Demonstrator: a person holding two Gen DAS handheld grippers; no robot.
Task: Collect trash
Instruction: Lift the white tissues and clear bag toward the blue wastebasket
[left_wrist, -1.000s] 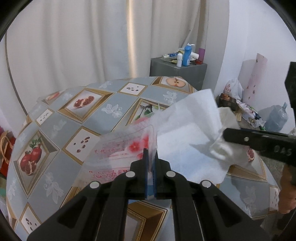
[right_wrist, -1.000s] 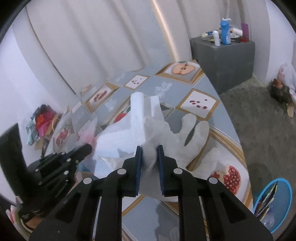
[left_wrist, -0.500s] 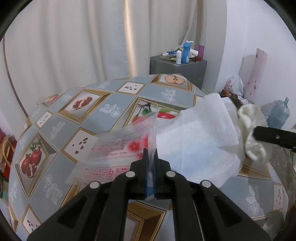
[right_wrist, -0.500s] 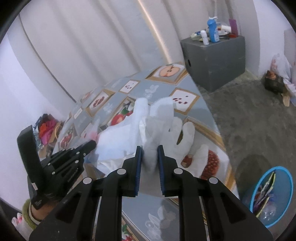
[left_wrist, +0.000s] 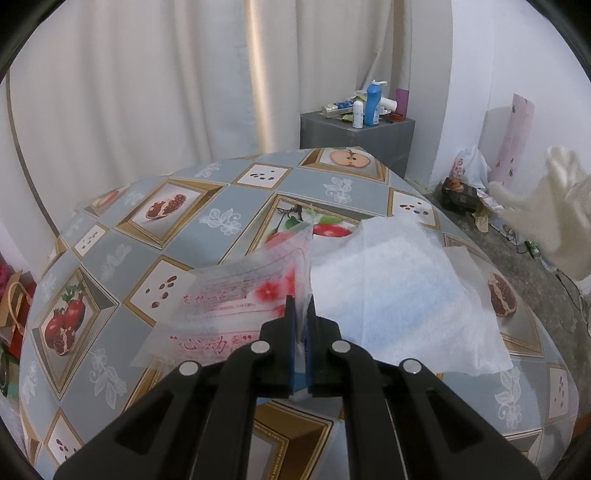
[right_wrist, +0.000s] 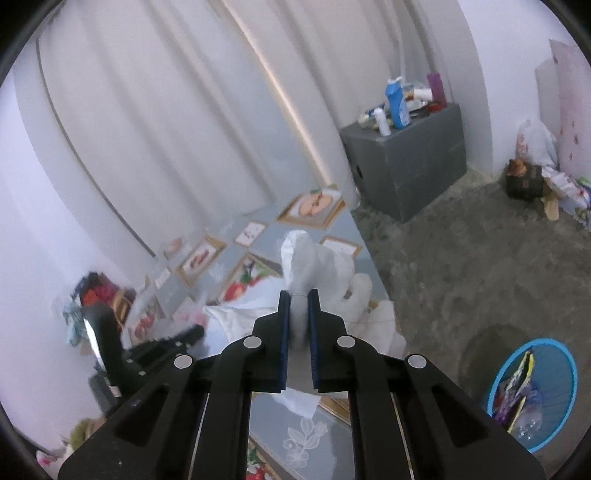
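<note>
Left gripper (left_wrist: 302, 325), jaws pinched on a thin translucent wrapper (left_wrist: 236, 299) with red print, holds it over the counter (left_wrist: 110, 258), whose glossy cloth bears framed fruit pictures; a soft white tissue (left_wrist: 399, 295) lies just right of the wrapper. Right gripper (right_wrist: 298, 314), its jaws having just been closing, clamps a limp white glove (right_wrist: 314, 266), lifted above the counter's edge with its fingers dangling. On the rough grey floor stand a round blue basket (right_wrist: 495, 380) of trash and a grey box (right_wrist: 410, 170) carrying bottles.
</note>
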